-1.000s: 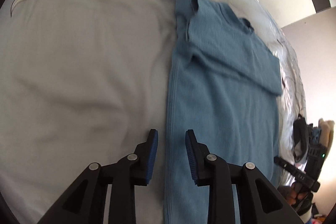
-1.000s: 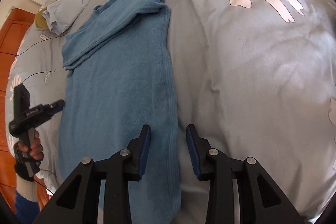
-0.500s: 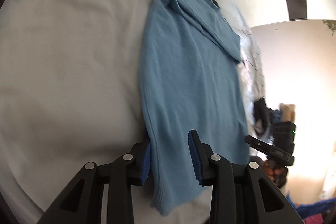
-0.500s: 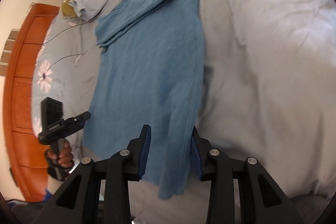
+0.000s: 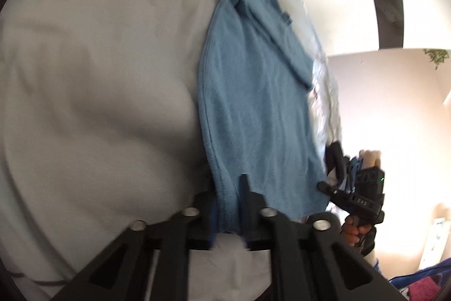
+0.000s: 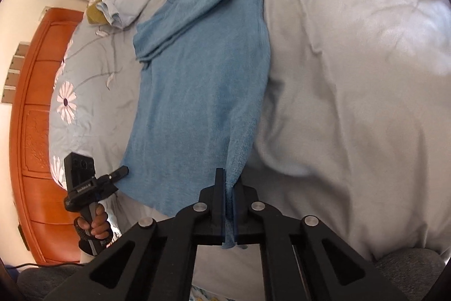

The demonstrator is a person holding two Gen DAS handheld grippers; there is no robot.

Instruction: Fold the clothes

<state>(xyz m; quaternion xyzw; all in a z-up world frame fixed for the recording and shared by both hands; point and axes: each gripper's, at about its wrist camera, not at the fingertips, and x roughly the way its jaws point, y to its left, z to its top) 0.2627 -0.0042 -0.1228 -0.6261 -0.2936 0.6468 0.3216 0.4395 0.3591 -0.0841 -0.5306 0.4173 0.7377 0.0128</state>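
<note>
In the left wrist view, the left gripper [image 5: 228,205] pinches one bottom corner of the blue sweater [image 5: 253,103], its jaws closed on the cloth. The sweater lies lengthwise on the grey bedsheet [image 5: 98,75], its hem end lifted, with a sleeve folded across the chest.

In the right wrist view, the right gripper [image 6: 229,205] is clamped on the other bottom corner of the sweater [image 6: 203,81]. The bedsheet [image 6: 352,103] has white flowers. Small folded clothes [image 6: 124,4] lie near the wooden headboard [image 6: 31,117].
</note>
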